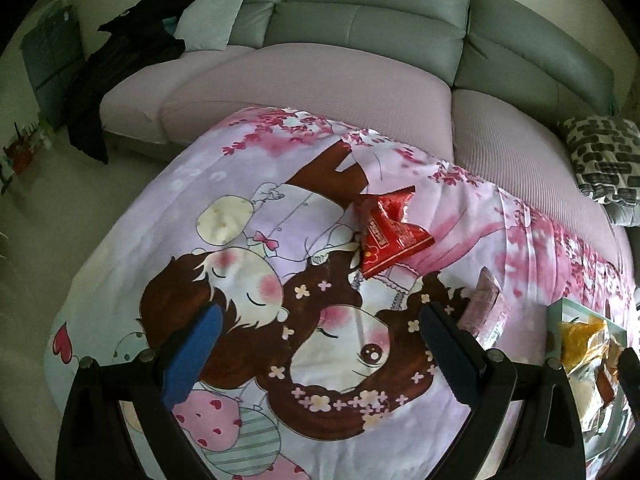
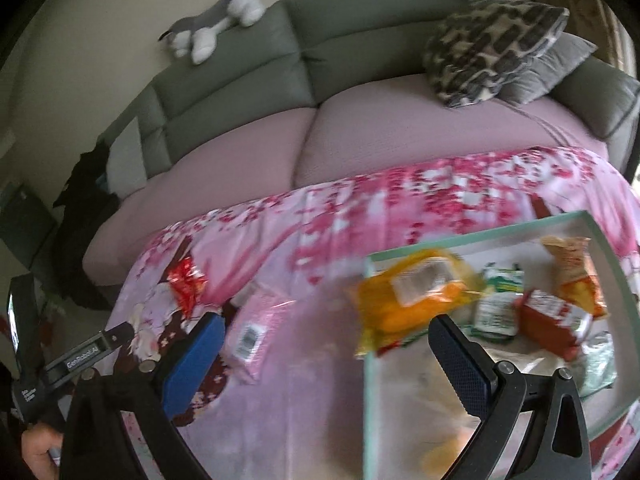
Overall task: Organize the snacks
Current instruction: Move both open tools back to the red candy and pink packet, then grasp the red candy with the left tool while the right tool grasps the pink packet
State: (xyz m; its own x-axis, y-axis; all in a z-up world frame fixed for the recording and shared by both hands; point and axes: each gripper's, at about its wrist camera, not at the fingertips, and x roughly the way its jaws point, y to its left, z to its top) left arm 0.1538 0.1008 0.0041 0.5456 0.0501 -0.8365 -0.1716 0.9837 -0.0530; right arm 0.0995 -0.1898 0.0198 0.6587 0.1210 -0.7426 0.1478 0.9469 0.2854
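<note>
Big gray sofa (image 1: 372, 12) at the back, pink seat cushions (image 2: 240, 140) in front. Toy dog (image 2: 216, 28) up on the sofa back. Spotted pillow (image 2: 492, 44) on the right end of the seat, black clothes (image 1: 120, 60) heaped on the left end.

Closer in, tabletop under a pink cartoon cloth (image 1: 240, 264) with flowers and two drawn faces.

On the right side of the cloth, clear box (image 2: 472, 242) with a pale green rim. Inside it, snack bags in a pile: yellow-orange bag (image 2: 412, 300) against the left wall, red bag (image 2: 552, 320) in the middle, orange bag (image 2: 576, 276) at the right, green-and-white packet (image 2: 496, 304) between them.

Still out on the cloth: red snack bag (image 1: 390, 236) near the middle, pink packet (image 2: 252, 328) nearer the box.

Left tongs (image 1: 320, 356) wide open, nothing between them, hanging over the drawn faces. Right tongs (image 2: 324, 364) wide open too, empty, one finger over the cloth and one over the box's near corner.

Bit of a hand (image 2: 36, 456) in the low left corner of the right view.
</note>
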